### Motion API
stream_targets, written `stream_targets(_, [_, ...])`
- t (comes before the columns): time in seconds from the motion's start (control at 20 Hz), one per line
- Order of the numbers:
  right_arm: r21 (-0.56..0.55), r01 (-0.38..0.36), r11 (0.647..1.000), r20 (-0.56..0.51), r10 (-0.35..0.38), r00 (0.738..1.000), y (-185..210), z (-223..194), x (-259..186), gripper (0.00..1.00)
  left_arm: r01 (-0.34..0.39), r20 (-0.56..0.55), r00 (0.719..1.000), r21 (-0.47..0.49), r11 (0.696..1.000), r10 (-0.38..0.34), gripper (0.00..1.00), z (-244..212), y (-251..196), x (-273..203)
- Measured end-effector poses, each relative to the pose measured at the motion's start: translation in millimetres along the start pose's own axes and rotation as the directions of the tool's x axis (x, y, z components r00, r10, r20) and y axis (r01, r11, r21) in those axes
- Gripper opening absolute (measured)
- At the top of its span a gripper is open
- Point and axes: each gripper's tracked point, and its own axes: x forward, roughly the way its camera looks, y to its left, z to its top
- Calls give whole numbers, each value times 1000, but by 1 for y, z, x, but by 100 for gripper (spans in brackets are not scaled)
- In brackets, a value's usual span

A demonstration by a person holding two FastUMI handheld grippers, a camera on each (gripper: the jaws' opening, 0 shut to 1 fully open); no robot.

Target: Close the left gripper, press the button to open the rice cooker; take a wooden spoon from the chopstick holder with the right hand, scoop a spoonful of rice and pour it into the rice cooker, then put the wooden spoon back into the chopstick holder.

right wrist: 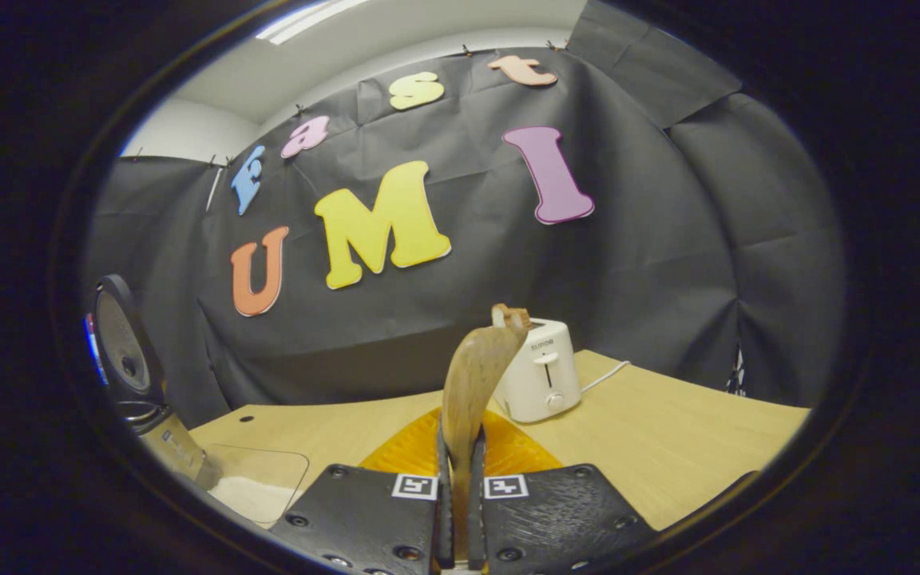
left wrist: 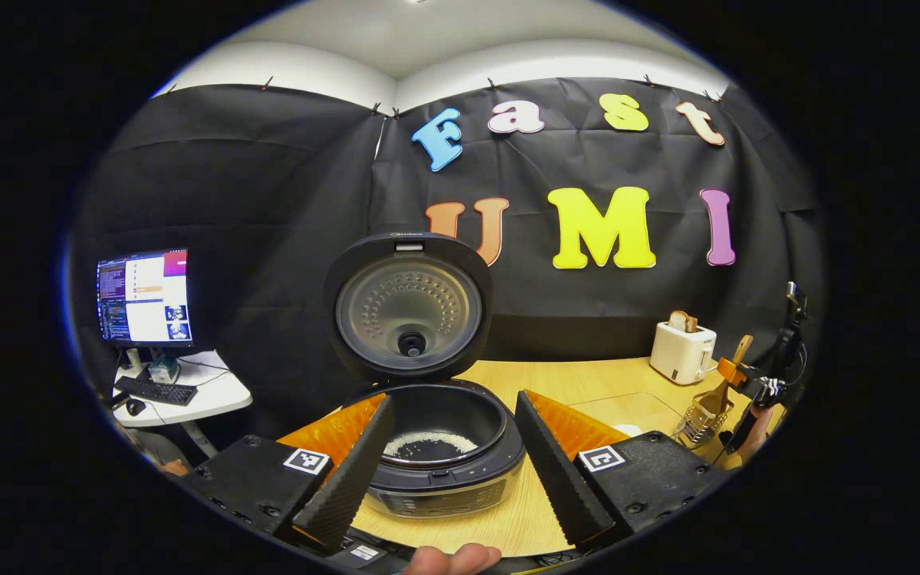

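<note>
The black rice cooker (left wrist: pixel 444 471) stands open, its lid (left wrist: pixel 410 307) raised, with white rice in the bottom of the pot (left wrist: pixel 430 443). My left gripper (left wrist: pixel 454 479) is open, one finger on each side of the cooker's front, touching nothing. My right gripper (right wrist: pixel 460 487) is shut on the wooden spoon (right wrist: pixel 472 375), whose bowl points up and away from it. In the left gripper view that gripper (left wrist: pixel 735 371) shows far right, holding the spoon (left wrist: pixel 742 347) at the wire chopstick holder (left wrist: pixel 698 423). I cannot tell whether the spoon's lower end rests in the holder.
A white toaster (left wrist: pixel 680 351) (right wrist: pixel 544 383) with bread stands at the back of the wooden table (right wrist: pixel 668 447). A clear tray holding rice (right wrist: pixel 256 483) lies between cooker and holder. A monitor (left wrist: pixel 144 295) and keyboard sit on a side desk at left.
</note>
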Motion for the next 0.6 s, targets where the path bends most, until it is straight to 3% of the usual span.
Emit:
stream_targets(0.3, [-10, 38, 999, 27, -38, 999, -12, 10, -9, 16, -4, 1, 1000, -3, 1000, 4, 97, -2, 11, -8])
stream_targets(0.45, [7, 42, 999, -4, -42, 999, -19, 6, -11, 61, 11, 21, 1000, -3, 1000, -11, 97, 3, 9, -11])
stream_targets(0.5, [21, 40, 999, -17, -40, 999, -21, 5, -13, 66, 13, 24, 1000, -1, 1000, -13, 97, 3, 9, -12])
stream_targets(0.55, [40, 26, 999, -22, -25, 999, -20, 6, -14, 78, 12, 28, 1000, 3, 1000, -12, 97, 5, 7, -13])
stream_targets(0.6, [53, 14, 998, -23, -12, 1000, -19, 8, -17, 74, 10, 32, 999, 8, 1000, -11, 97, 6, 7, -14])
